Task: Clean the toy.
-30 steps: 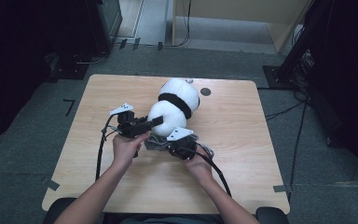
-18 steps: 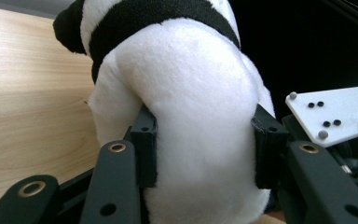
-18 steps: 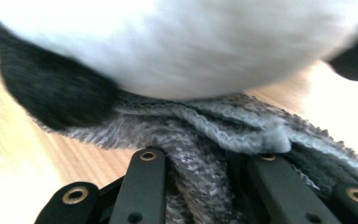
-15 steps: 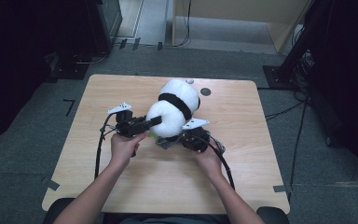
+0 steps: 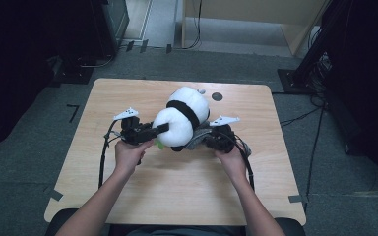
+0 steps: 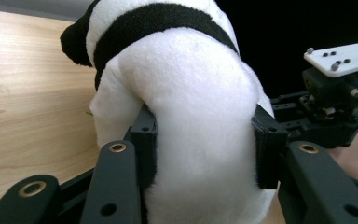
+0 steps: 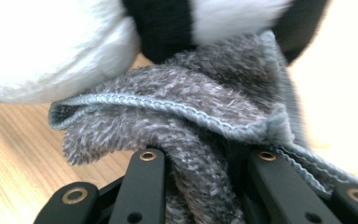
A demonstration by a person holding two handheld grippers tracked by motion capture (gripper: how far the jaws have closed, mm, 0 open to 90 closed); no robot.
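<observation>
Right claw (image 5: 203, 139) has shifted along the bench toward its right edge, dragging the grey cloth with it; left claw (image 5: 158, 130) hasn't moved and the panda has barely changed place.

Bench (image 5: 128, 196): light wood, with the person's forearms coming in over the near edge.

Panda plush (image 5: 182, 117): white with a black band, sitting around the middle of the bench, a bit toward the far edge. In the left gripper view the panda (image 6: 186, 93) bulges between the jaws, which are pinched into its white body from both sides. Firm hold.

Grey towel-like cloth (image 5: 197, 140): bunched up under and just beside the panda's near-right side. In the right gripper view the cloth (image 7: 177, 121) is twisted into a rope between the jaws, pinched tight, and its far part runs up under the plush.

Small dark disc (image 5: 217, 97) and a tiny pale blob (image 5: 202, 91) near the far edge, well apart from the work. Green speck (image 5: 158, 146) under the panda's near side, can't tell what it is.

Progress, as a judgement: looks like pulling the cloth out from under the panda while the other claw steadies it. Both grips done. Cloth partly out; part of it looks trapped underneath. Left: finish the pull, free the cloth.
</observation>
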